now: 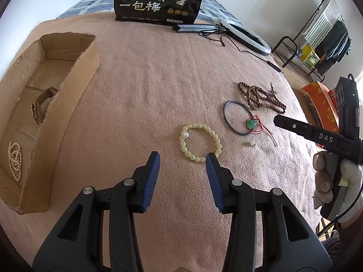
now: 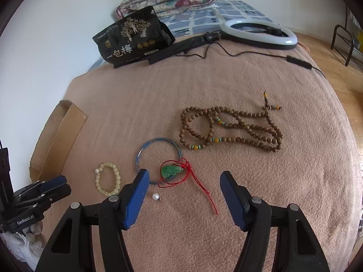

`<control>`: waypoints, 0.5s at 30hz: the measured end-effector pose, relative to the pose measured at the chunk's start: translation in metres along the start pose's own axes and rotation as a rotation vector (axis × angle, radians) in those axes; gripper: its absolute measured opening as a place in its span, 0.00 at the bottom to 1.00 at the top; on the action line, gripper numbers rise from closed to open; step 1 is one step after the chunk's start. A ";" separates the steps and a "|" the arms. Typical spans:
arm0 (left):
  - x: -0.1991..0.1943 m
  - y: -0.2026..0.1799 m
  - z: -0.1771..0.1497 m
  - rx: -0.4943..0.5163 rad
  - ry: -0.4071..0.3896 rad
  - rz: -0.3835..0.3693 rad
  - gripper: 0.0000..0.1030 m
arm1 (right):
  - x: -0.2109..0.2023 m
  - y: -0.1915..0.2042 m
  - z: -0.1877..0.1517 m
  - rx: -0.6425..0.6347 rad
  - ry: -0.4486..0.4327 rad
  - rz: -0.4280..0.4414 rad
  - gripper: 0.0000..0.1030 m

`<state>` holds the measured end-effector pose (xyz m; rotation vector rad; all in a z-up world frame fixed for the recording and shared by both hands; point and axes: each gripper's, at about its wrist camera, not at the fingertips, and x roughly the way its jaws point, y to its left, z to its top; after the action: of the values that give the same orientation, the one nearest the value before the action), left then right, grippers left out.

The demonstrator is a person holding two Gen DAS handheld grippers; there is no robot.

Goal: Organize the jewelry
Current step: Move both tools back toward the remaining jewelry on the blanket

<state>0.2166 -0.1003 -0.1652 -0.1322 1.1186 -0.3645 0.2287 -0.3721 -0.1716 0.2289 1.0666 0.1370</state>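
Observation:
My left gripper (image 1: pixel 182 156) is open and empty, just short of a pale yellow bead bracelet (image 1: pixel 215 136) with a pearl earring (image 1: pixel 186 134) on its rim. A blue bangle (image 1: pixel 225 117), a green jade pendant (image 1: pixel 252 123) on red cord, a second pearl earring (image 1: pixel 250 144) and a brown wooden bead necklace (image 1: pixel 261 97) lie to the right. The cardboard box (image 1: pixel 74 95) at left holds a watch (image 1: pixel 40 106) and a pearl necklace (image 1: pixel 14 161). My right gripper (image 2: pixel 185 174) is open and empty, near the jade pendant (image 2: pixel 171 170), bangle (image 2: pixel 141 151) and pearl earring (image 2: pixel 155 196).
A black snack bag (image 1: pixel 158 0) stands at the back of the pink blanket (image 1: pixel 147 79). A ring light (image 1: pixel 246 36) with its cable lies at the back right. An orange box (image 1: pixel 322 104) and a metal rack (image 1: pixel 306 52) are beyond the right edge.

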 end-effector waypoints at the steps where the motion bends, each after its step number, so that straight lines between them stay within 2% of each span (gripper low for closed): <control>1: 0.003 -0.001 0.000 -0.002 0.004 -0.002 0.41 | 0.004 -0.004 0.000 0.020 0.010 0.006 0.61; 5: 0.015 -0.001 0.001 -0.008 0.023 -0.002 0.41 | 0.017 -0.015 0.004 0.086 0.035 0.041 0.57; 8: 0.024 0.002 0.000 -0.016 0.039 0.003 0.41 | 0.025 -0.017 0.005 0.086 0.051 0.033 0.48; 15: 0.036 0.005 0.002 -0.037 0.054 -0.002 0.41 | 0.033 -0.015 0.008 0.101 0.063 0.054 0.41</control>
<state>0.2336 -0.1088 -0.1967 -0.1574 1.1796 -0.3510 0.2520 -0.3806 -0.1999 0.3459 1.1312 0.1396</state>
